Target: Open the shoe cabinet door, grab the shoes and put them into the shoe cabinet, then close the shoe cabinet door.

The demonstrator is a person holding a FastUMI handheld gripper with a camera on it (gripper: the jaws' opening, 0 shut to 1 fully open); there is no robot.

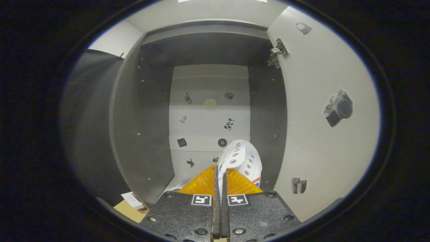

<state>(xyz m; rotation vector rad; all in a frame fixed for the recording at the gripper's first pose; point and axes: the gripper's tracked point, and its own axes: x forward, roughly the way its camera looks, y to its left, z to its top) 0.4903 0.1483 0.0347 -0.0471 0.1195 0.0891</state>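
Observation:
My gripper (220, 183) is shut on a white shoe (242, 159), with both fingers (217, 201) pinching its edge near the eyelets. The shoe hangs just ahead of the fingers, its lace holes facing me and a bit of red and blue trim low on its side. An orange ribbed part of the gripper (205, 183) shows under the shoe. Straight ahead stands the shoe cabinet (154, 111), open, with dark side walls and a pale back panel (210, 117) dotted with small stickers. The cabinet door (322, 127) is swung wide open on the right, hanging on a metal hinge (277, 53).
The cabinet's left side panel (126, 127) stands close on the left, with black cloth (84, 127) beyond it. A cardboard box (131, 206) with white paper on it lies low on the left, by the cabinet's foot. Stickers, one a camera (337, 107), dot the inside of the door.

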